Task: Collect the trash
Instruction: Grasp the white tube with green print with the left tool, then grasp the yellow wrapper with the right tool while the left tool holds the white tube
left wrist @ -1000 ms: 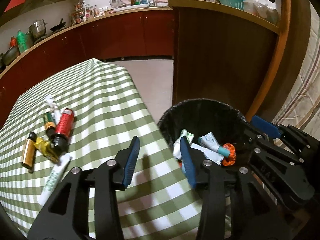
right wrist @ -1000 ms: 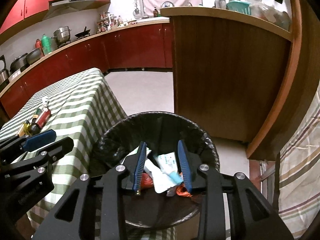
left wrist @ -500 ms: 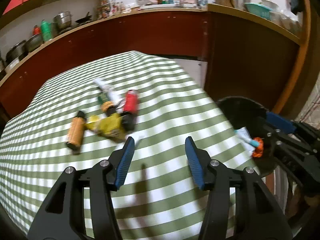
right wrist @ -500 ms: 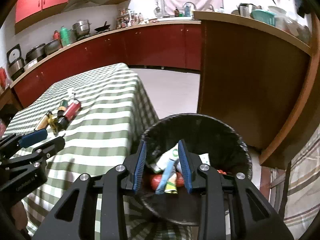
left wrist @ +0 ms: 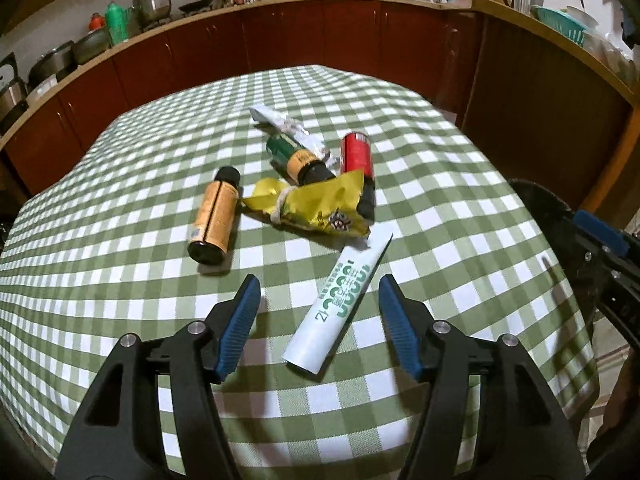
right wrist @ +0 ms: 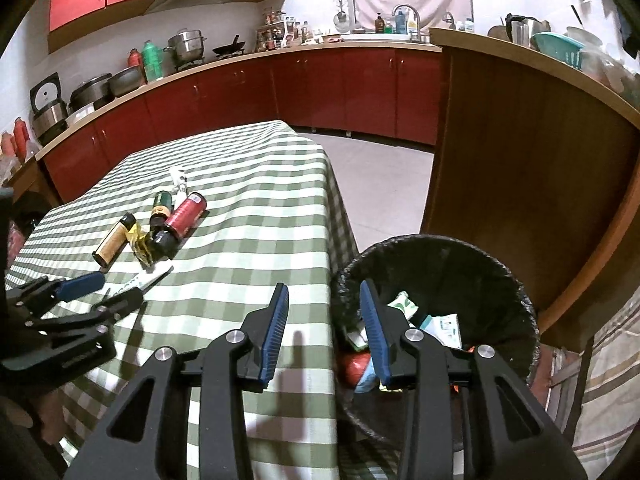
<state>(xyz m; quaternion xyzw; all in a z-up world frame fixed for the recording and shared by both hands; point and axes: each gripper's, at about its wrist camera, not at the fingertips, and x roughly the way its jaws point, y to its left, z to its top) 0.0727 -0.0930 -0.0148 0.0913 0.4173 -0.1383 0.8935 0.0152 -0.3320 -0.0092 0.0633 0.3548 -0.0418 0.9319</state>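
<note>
Left gripper (left wrist: 318, 310): we hold it spread wide and empty, low over the checked tablecloth (left wrist: 120, 248), its jaws either side of the white tube (left wrist: 340, 308); we judge this lines up a grasp across the tube's width.
Right gripper (right wrist: 324, 330): we hold it parted and empty at the table's edge, one finger over the cloth, the other over the bin (right wrist: 500, 280); it looks parked out of the left's way.
White tube: it lies flat and slanted, nearest to us of all the trash, so it is the easy next pick. Green print runs along it; we read "1000" and "12", the rest unclear.
Remaining trash: an orange bottle (left wrist: 214, 216) on its side, a crumpled yellow wrapper (left wrist: 316, 208), a green bottle (left wrist: 298, 158), a red can (left wrist: 357, 156) and a crinkled white tube (left wrist: 286, 126) huddle just beyond, several touching. Their labels are too small to read.
Bin: black-lined, it stands on the floor just beside the table, so each drop is short; it already holds wrappers and tubes.
Progress: we judge the job partway done.
</note>
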